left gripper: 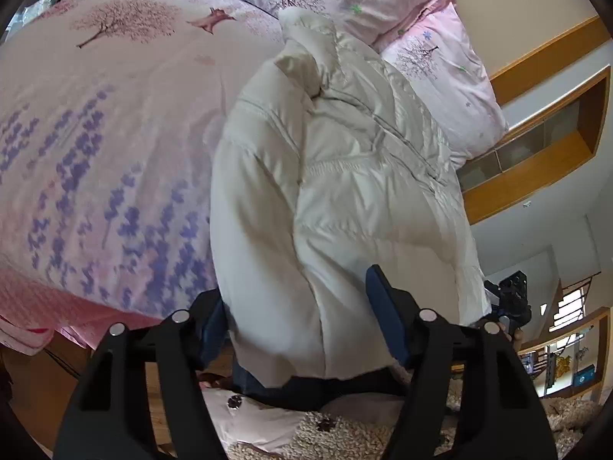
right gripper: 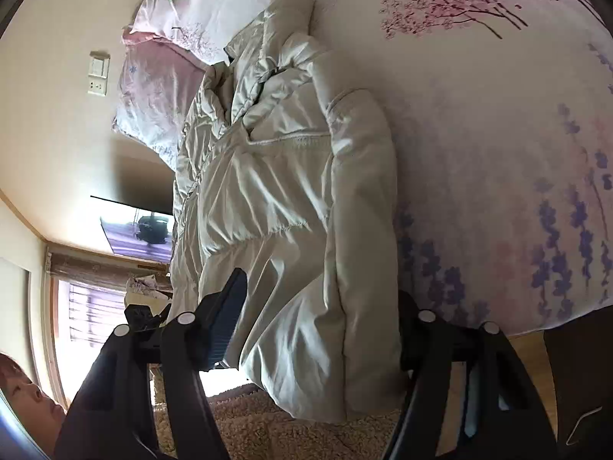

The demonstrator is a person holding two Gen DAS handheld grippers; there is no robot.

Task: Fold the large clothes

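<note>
A cream puffer jacket [left gripper: 345, 191] lies lengthwise on the bed, collar toward the pillows, hem hanging over the near bed edge. My left gripper [left gripper: 302, 318] has its blue-padded fingers on either side of the jacket's thick hem, closed on it. In the right wrist view the same jacket [right gripper: 291, 199] fills the middle. My right gripper [right gripper: 318, 326] also clamps the hem, its left finger [right gripper: 226, 318] pressed against the fabric and the other finger hidden behind it. The right gripper also shows in the left wrist view [left gripper: 509, 299] at the jacket's right edge.
The bed has a pink floral duvet [left gripper: 95, 134] and two pillows [left gripper: 440, 69] at the head. A wooden shelf [left gripper: 536, 145] is on the wall. A beige shaggy rug [right gripper: 268, 429] lies on the wooden floor below. A window [right gripper: 88, 318] is at left.
</note>
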